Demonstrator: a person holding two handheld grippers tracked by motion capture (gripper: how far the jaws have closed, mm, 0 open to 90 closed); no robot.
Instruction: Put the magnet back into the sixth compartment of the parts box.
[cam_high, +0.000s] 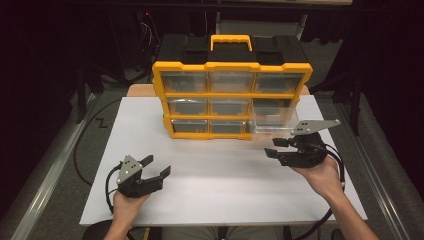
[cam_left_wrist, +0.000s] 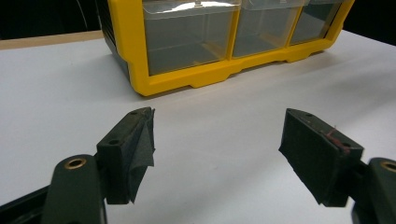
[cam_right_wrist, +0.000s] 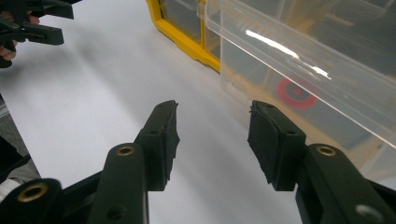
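Note:
A yellow and black organizer (cam_high: 232, 95) with clear drawers stands at the back of the white table (cam_high: 215, 185). Its bottom right drawer (cam_high: 272, 122) is pulled out toward me. In the right gripper view that clear drawer (cam_right_wrist: 303, 56) holds a red ring-shaped thing (cam_right_wrist: 295, 95). My right gripper (cam_high: 275, 147) hovers just in front of the drawer, jaws apart with nothing between them (cam_right_wrist: 212, 112). My left gripper (cam_high: 150, 167) rests low at the front left, open wide and empty (cam_left_wrist: 219, 121), pointing at the organizer's bottom left corner (cam_left_wrist: 126, 42).
A yellow carry handle (cam_high: 230, 40) tops the organizer. Bare white table lies between the two grippers and in front of the organizer. The table's edges drop to a grey floor at left and right. Cables (cam_high: 107, 187) trail from both grippers.

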